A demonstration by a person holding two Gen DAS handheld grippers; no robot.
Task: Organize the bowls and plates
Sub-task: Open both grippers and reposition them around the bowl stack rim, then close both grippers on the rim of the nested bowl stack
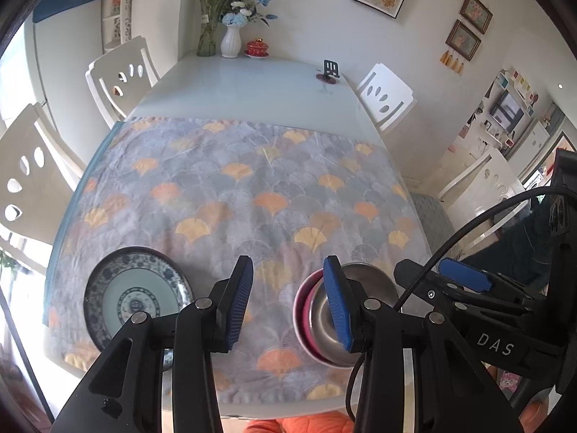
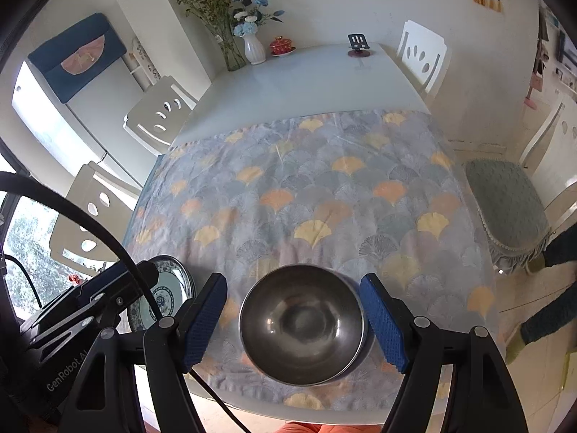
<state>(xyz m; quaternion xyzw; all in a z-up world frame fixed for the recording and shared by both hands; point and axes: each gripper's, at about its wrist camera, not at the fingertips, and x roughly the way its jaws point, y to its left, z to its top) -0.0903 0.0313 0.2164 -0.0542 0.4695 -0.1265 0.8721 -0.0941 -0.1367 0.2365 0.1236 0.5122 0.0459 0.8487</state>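
Observation:
A steel bowl [image 1: 326, 319] nested in a pink-rimmed bowl [image 1: 300, 315] sits near the table's front edge; the right wrist view shows it from above [image 2: 301, 324]. A blue-and-white patterned plate [image 1: 133, 296] lies to its left, also in the right wrist view [image 2: 169, 290]. My left gripper [image 1: 288, 301] is open and empty above the cloth between plate and bowls. My right gripper [image 2: 294, 324] is open, its fingers either side of the steel bowl, apart from it.
A fan-patterned cloth [image 1: 234, 187] covers the near half of the table. A white vase [image 1: 230, 41], a glass vase, a red lidded cup [image 1: 257, 48] and a black stand [image 1: 330, 70] are at the far end. White chairs [image 1: 119, 75] surround the table.

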